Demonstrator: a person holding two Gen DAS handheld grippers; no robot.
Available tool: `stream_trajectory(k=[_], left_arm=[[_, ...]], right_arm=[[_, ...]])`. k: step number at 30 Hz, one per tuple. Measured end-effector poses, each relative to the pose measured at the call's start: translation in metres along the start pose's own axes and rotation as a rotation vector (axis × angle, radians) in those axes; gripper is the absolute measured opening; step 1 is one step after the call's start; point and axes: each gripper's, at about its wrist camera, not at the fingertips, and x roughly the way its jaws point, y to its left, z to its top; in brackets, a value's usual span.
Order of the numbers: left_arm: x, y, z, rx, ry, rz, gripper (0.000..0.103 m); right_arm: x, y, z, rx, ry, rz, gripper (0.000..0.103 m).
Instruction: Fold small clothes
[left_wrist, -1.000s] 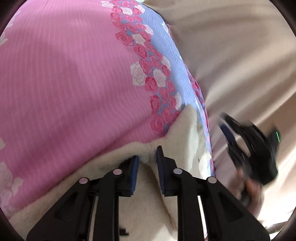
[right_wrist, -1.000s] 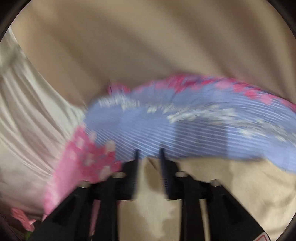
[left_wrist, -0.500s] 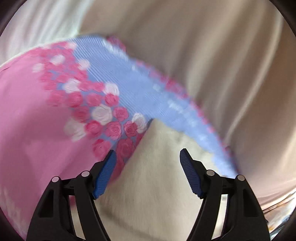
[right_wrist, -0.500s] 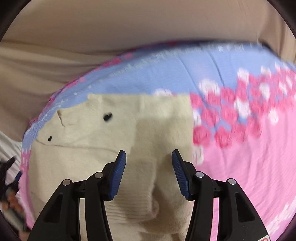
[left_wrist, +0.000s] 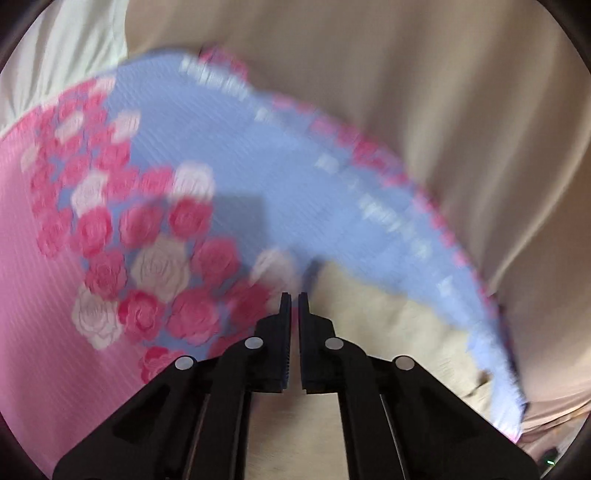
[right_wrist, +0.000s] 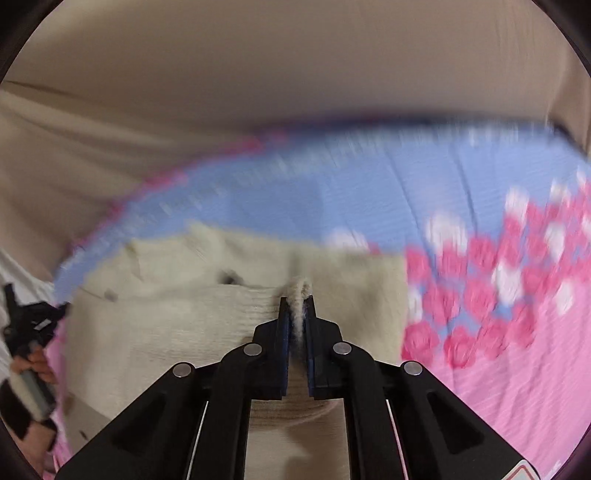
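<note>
Both claws, wide apart half a second ago, have clamped: the right claw (right_wrist: 296, 301) is closing on a ridge of the cream knit garment (right_wrist: 207, 325) below it, the left claw (left_wrist: 293, 297) shut at its edge, ready for folding.

A pink-and-blue mat (right_wrist: 388, 192) printed with roses lies on a beige sheet (right_wrist: 258, 74), with a cream knitted garment (right_wrist: 166, 314) spread directly on it.
</note>
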Motion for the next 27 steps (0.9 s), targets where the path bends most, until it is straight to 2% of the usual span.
stream_trajectory(k=[1,2,4,5,6,7,11,16,19,21,27], left_arm=[[0.000,0.004,-0.006,0.005,0.020,0.017,0.003],[-0.006,0.007,-0.010,0.005,0.011,0.001,0.004],[-0.035,0.019,-0.024,0.007,-0.014,-0.059,0.016],[-0.044,0.025,-0.030,0.010,-0.018,-0.065,0.034],[-0.056,0.030,-0.037,0.018,-0.025,-0.067,0.047],[-0.071,0.038,-0.050,0.031,-0.040,-0.061,0.050],[-0.109,0.075,-0.104,0.074,0.003,-0.038,0.052],[-0.141,0.140,-0.175,0.014,0.090,0.016,0.056],[-0.163,0.171,-0.206,-0.010,0.104,0.019,0.056],[-0.175,0.184,-0.222,-0.034,0.110,0.008,0.058],[-0.184,0.192,-0.250,-0.072,0.130,-0.048,0.058]], right_arm=[[-0.011,-0.002,-0.003,0.028,-0.041,-0.007,0.011],[-0.019,-0.003,-0.004,0.047,-0.052,-0.021,0.021],[-0.042,-0.006,-0.015,0.082,-0.097,-0.020,0.037],[-0.053,-0.009,-0.022,0.082,-0.110,-0.013,0.047],[-0.063,-0.012,-0.033,0.080,-0.103,-0.014,0.048],[-0.067,-0.015,-0.043,0.078,-0.080,-0.007,0.048],[-0.094,-0.030,-0.102,0.085,0.009,0.002,0.054],[-0.121,-0.054,-0.201,0.134,0.132,0.035,0.056],[-0.129,-0.057,-0.248,0.115,0.200,0.069,0.057],[-0.136,-0.053,-0.267,0.087,0.198,0.100,0.064],[-0.136,-0.031,-0.292,-0.001,0.227,0.214,0.066]])
